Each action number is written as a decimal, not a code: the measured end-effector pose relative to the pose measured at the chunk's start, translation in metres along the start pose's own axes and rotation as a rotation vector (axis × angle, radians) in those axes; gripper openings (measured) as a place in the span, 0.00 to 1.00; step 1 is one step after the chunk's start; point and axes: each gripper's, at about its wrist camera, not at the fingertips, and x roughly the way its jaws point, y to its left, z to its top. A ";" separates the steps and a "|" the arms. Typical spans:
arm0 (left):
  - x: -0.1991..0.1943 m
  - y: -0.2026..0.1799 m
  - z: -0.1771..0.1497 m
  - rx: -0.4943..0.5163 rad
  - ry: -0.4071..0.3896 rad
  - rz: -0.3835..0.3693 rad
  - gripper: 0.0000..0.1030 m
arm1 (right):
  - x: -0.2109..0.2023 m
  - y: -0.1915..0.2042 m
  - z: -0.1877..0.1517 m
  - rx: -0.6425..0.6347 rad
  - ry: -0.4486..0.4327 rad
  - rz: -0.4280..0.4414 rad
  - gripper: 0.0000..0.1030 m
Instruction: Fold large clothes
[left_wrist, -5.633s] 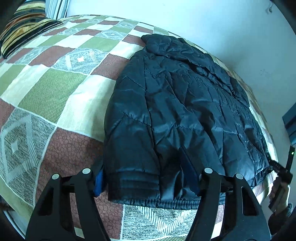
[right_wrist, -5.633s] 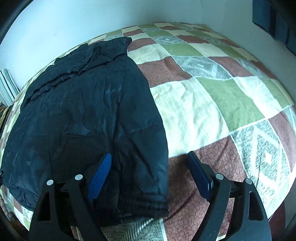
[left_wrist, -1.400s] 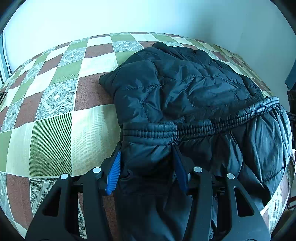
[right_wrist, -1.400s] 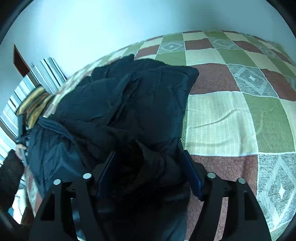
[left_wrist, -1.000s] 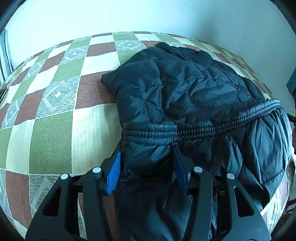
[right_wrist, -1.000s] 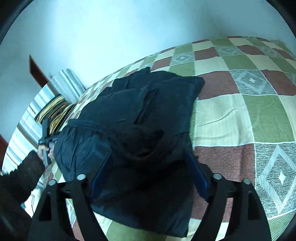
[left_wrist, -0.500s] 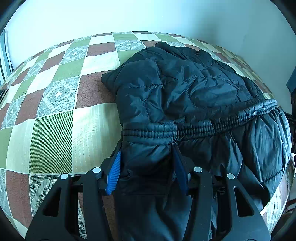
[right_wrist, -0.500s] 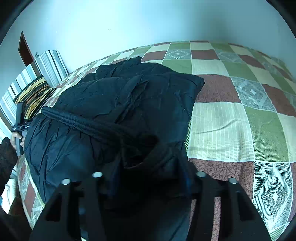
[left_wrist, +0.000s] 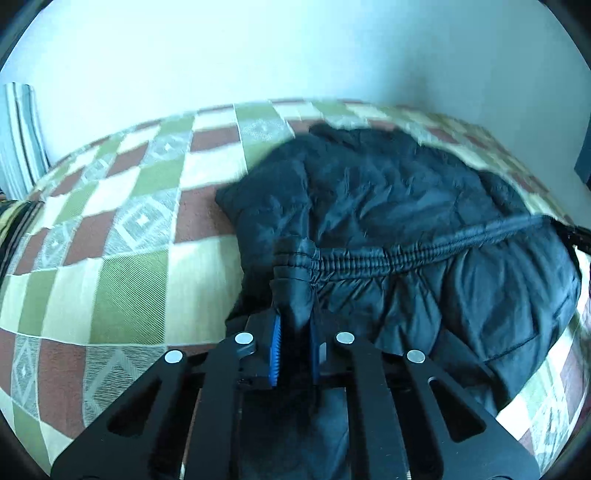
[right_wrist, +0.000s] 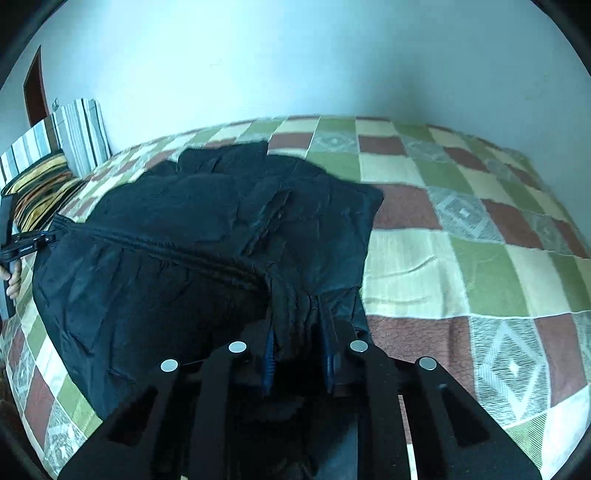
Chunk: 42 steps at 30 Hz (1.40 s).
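1. The black puffer jacket (left_wrist: 406, 229) lies half-folded on the patchwork bedspread (left_wrist: 122, 266).
2. The left gripper (left_wrist: 294, 343) and right gripper (right_wrist: 297, 354), jaws just closed, pinch the elastic hem (left_wrist: 369, 260).
3. Risk: slick padded fabric slipping free, so the fold springs open.

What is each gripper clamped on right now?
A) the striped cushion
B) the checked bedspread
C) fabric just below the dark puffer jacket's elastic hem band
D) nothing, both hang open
C: the left gripper and the right gripper each pinch bunched fabric of the dark quilted puffer jacket just below its ribbed elastic hem band.
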 end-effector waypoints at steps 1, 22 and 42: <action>-0.007 0.000 0.003 -0.003 -0.022 0.005 0.11 | -0.005 0.001 0.004 0.002 -0.016 -0.004 0.19; 0.023 0.007 0.186 -0.029 -0.222 0.206 0.11 | 0.052 -0.045 0.193 0.054 -0.187 -0.100 0.18; 0.220 0.031 0.167 -0.048 0.099 0.307 0.12 | 0.247 -0.084 0.172 0.115 0.160 -0.137 0.21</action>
